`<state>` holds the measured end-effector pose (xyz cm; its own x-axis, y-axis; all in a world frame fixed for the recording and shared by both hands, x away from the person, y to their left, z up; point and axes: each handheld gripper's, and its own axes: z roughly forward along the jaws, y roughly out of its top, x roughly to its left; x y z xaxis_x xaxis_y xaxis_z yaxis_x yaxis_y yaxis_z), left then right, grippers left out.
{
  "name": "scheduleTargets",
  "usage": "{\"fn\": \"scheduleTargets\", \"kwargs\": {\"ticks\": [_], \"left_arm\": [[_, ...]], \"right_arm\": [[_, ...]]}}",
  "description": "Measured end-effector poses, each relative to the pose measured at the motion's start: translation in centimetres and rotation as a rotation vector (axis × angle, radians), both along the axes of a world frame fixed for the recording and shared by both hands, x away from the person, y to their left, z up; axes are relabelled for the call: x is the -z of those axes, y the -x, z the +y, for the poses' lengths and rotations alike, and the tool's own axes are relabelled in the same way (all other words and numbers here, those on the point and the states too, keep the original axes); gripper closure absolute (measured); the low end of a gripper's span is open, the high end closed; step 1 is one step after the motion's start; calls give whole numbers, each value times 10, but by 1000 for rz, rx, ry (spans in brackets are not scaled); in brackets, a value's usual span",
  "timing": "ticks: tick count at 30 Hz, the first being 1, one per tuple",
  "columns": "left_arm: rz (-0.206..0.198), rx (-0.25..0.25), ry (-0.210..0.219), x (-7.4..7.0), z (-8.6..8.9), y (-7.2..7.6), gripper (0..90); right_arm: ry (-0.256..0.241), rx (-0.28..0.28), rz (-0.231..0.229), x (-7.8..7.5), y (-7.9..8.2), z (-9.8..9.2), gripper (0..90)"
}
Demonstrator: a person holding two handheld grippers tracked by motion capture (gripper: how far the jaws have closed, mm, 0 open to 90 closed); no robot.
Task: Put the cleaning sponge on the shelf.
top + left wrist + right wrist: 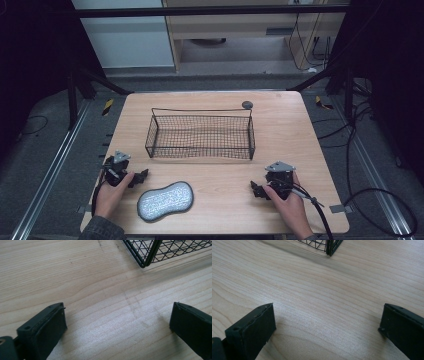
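Near edge of the pale wood-grain table (310,150): both hands rest low on the top, one gripper each. Left gripper (142,176) sits at the near-left, jaws spread wide with bare table between them; its own view shows nothing held. Right gripper (256,189) at the near-right, jaws likewise spread wide and empty, tips pointing inward.

Between them, closer to the left gripper and just beside its tips without touching: a flat, peanut-shaped grey sponge pad with a speckled silvery face (165,200). It lies flat, long axis running slightly up to the right, waist narrowed in the middle, edges rounded. Looks soft and thin; surface probably scouring mesh, too small to tell.

Further back, mid-table: an empty black wire-mesh rectangular basket (200,135), upright, open top, a raised rail along its far side. Its near corners show in each gripper view (144,262) (331,248). A small dark round disc (247,105) lies past its far-right corner.

Judgement: start position, approach not yet begun. Likely work is sponge into basket. Next move calls for the left gripper to swing over the pad, straddle the narrow waist, close, lift
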<state>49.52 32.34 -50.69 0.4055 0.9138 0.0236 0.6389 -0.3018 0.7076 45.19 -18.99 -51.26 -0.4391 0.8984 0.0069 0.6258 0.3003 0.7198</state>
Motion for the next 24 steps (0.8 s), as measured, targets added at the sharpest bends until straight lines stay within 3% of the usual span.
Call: {"fn": "scheduleTargets", "kwargs": {"ticks": [2,6,10,16,19,21,24], "left_arm": [[-12,-4,-11,-3,1,1,41],[-47,4,16,-14,4,6,38],[-34,37,23,-24,1,12,38],[-53,133,-6,-53,-8,23,39],[-62,185,-48,-67,-17,32,40],[-65,204,-45,-74,-22,39,41],[-47,259,-92,-77,-32,49,41]], "right_arm": [[3,-1,-2,0,-1,0,3],[8,-4,-6,0,-3,1,4],[8,-4,-8,1,-3,1,4],[5,-10,-7,1,-1,0,4],[6,-11,-7,1,-1,0,4],[6,-12,-7,1,-1,0,4],[6,-14,-7,1,-1,0,4]]}}
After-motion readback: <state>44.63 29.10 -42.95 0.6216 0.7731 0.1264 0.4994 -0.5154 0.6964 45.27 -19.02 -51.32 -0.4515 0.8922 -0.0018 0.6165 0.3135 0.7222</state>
